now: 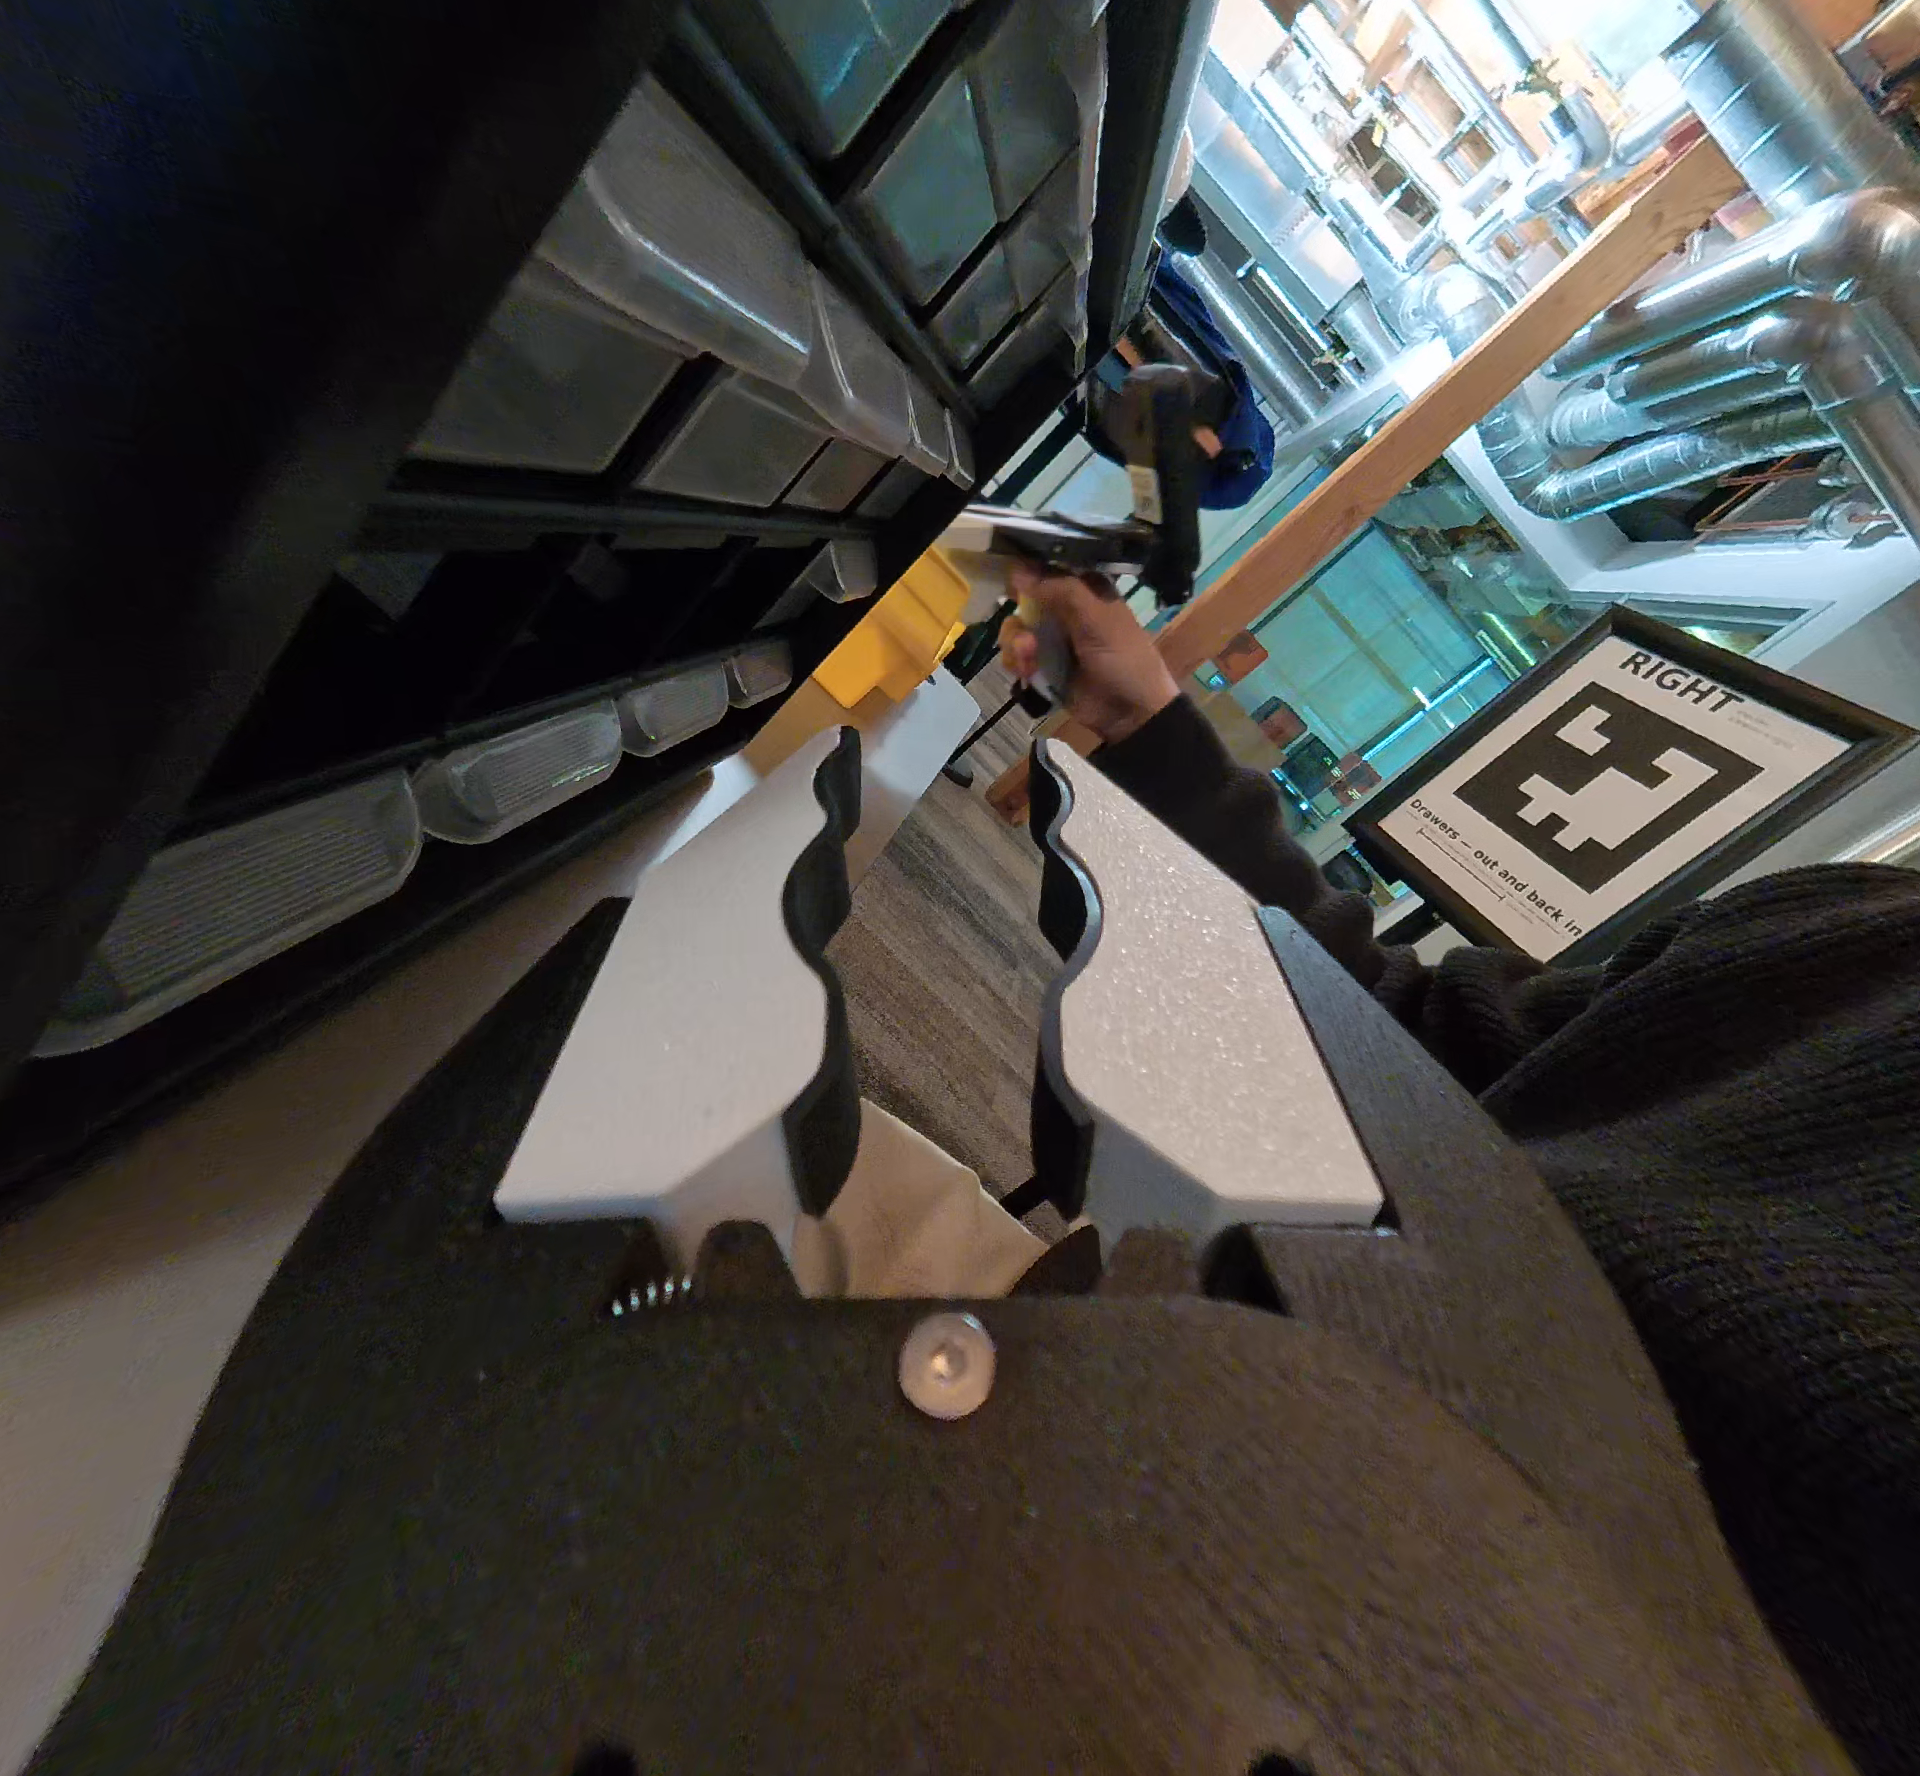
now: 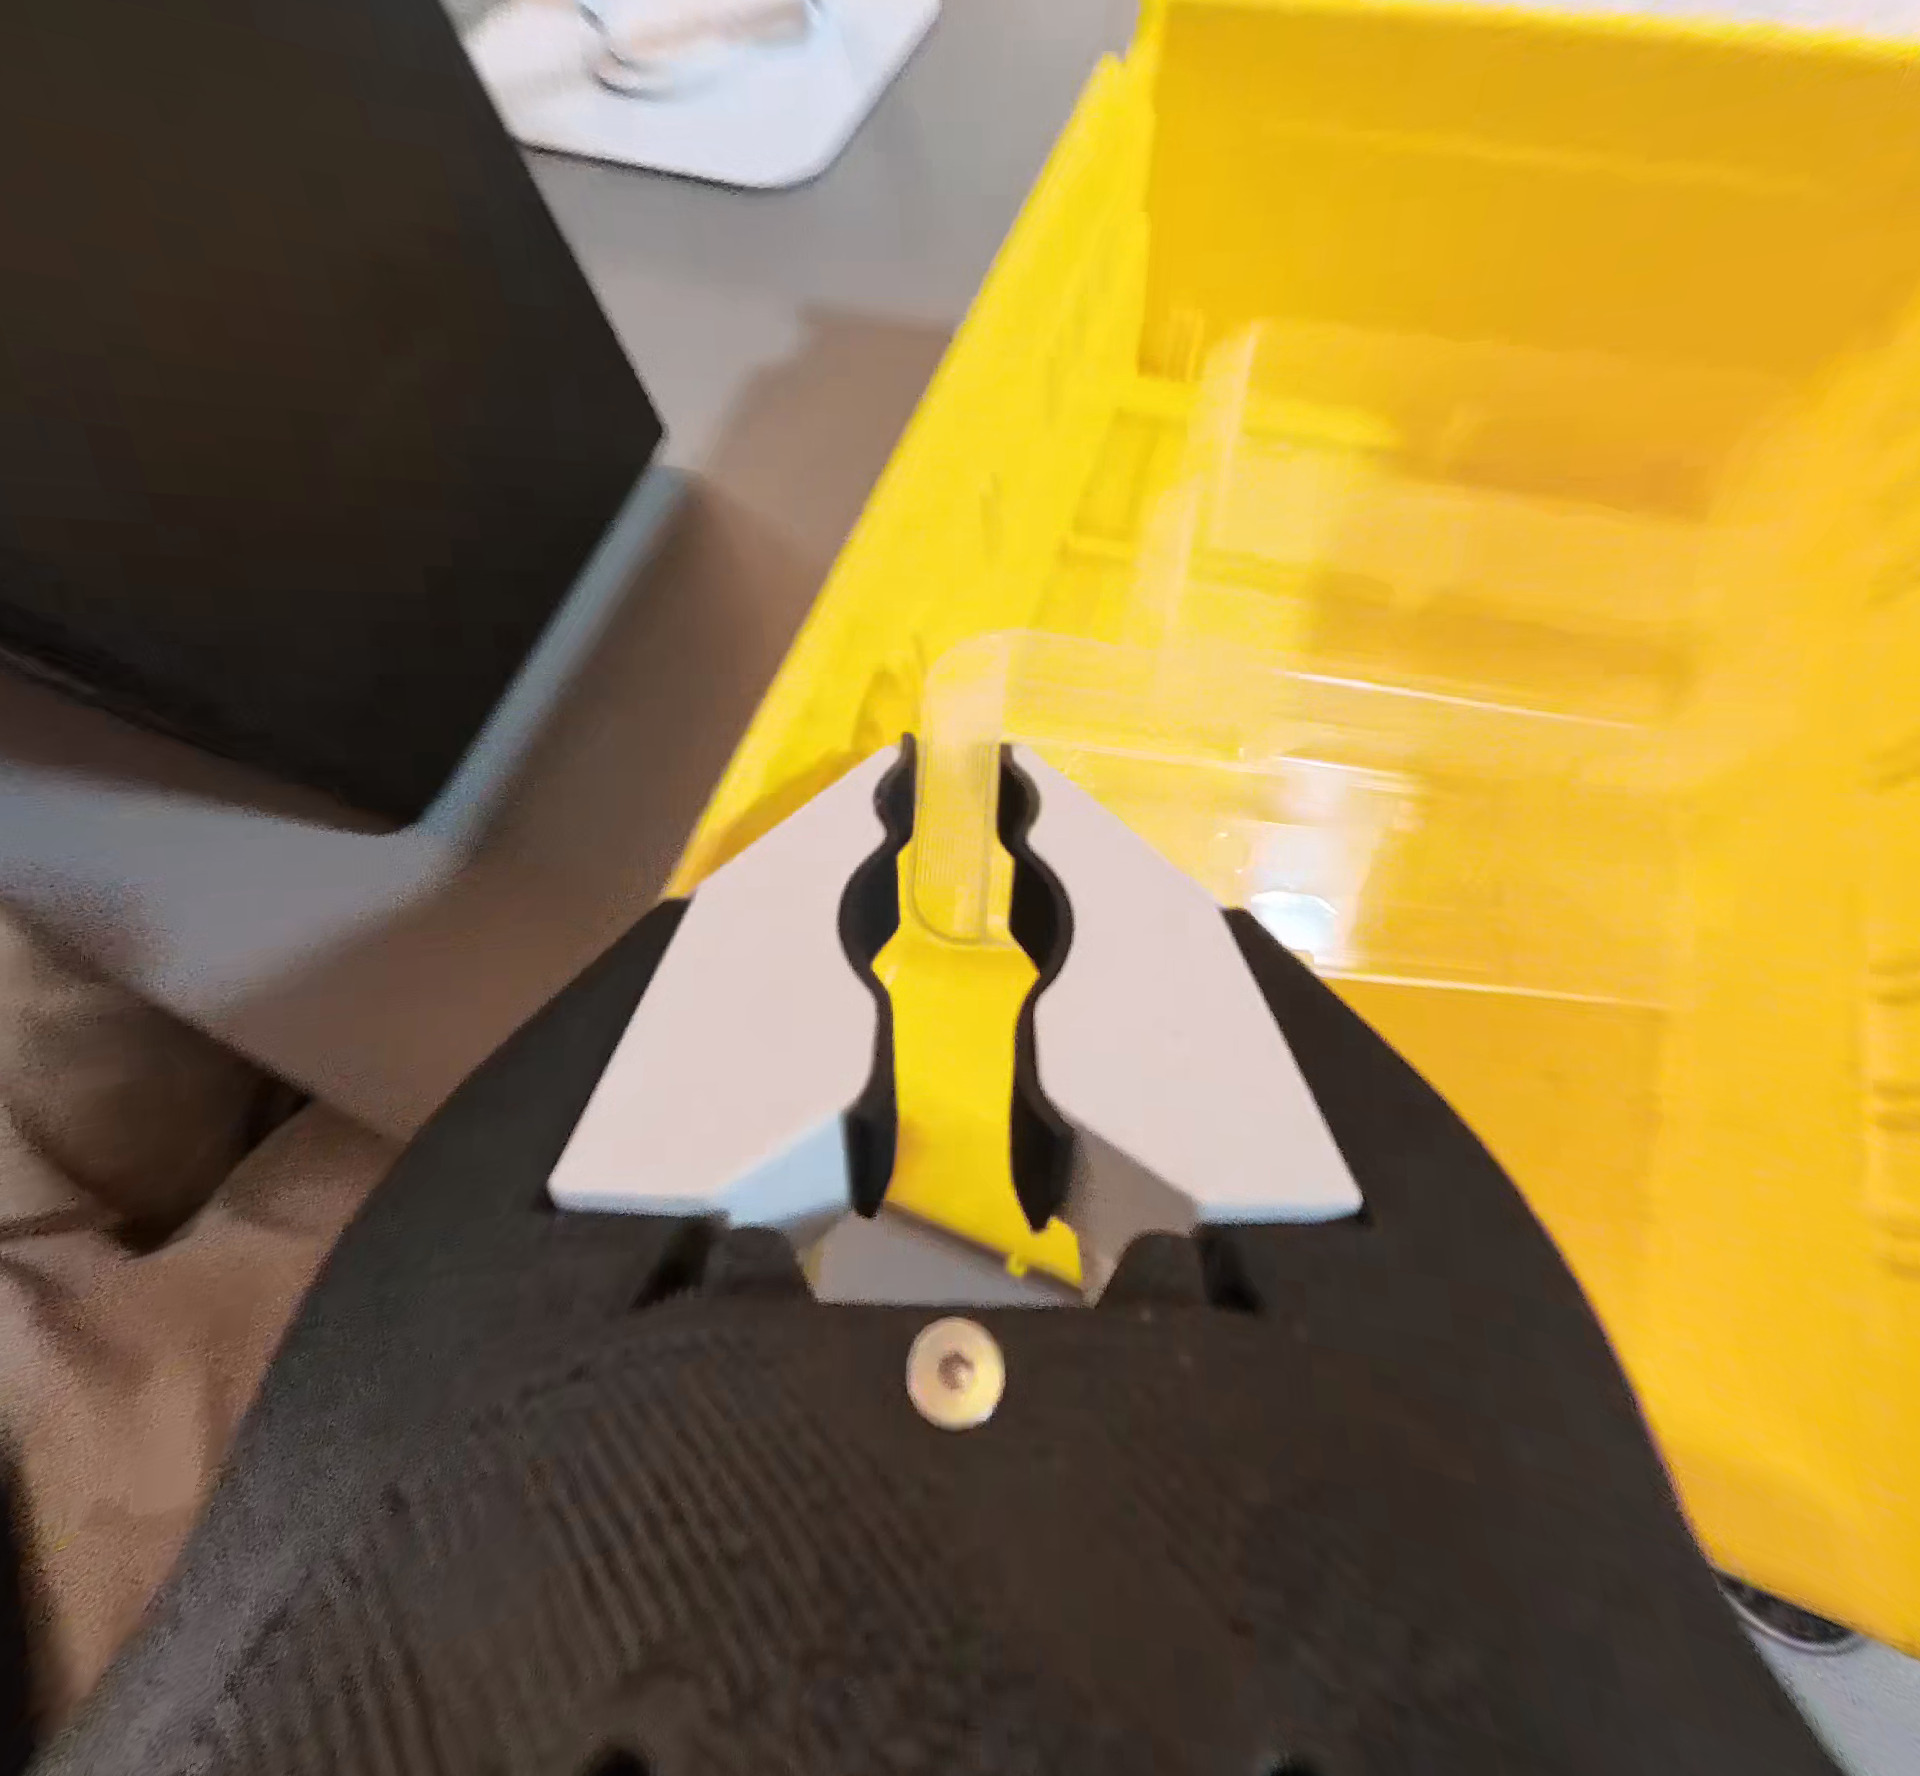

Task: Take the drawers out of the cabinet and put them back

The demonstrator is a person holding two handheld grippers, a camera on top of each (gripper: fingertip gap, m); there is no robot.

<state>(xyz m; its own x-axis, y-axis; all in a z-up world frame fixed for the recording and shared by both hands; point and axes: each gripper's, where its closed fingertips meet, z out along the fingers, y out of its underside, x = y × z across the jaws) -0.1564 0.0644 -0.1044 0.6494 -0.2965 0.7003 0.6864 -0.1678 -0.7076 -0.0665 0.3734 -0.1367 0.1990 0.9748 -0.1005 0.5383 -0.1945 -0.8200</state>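
Note:
The black cabinet (image 1: pixel 312 376) fills the left of the left wrist view, with rows of clear drawers (image 1: pixel 675 251) and a row of dark empty slots (image 1: pixel 540 625). My left gripper (image 1: pixel 945 760) is open and empty, just in front of the cabinet's lower rows. My right gripper (image 2: pixel 958 760) is shut on the front handle (image 2: pixel 956 822) of a clear drawer (image 2: pixel 1455 739), which it holds inside the yellow bin (image 2: pixel 1558 168). The picture is blurred, so I cannot tell if the drawer rests on the bin's floor. The right gripper also shows far off in the left wrist view (image 1: pixel 1049 547), beside the bin (image 1: pixel 899 635).
Another clear drawer (image 2: pixel 1403 438) seems to lie deeper in the bin. The cabinet's black side (image 2: pixel 260 324) stands left of the bin on the grey table (image 2: pixel 727 355). A white stand (image 2: pixel 707 53) is behind. A framed marker sign (image 1: pixel 1600 791) and a black sleeve (image 1: pixel 1714 1155) are at right.

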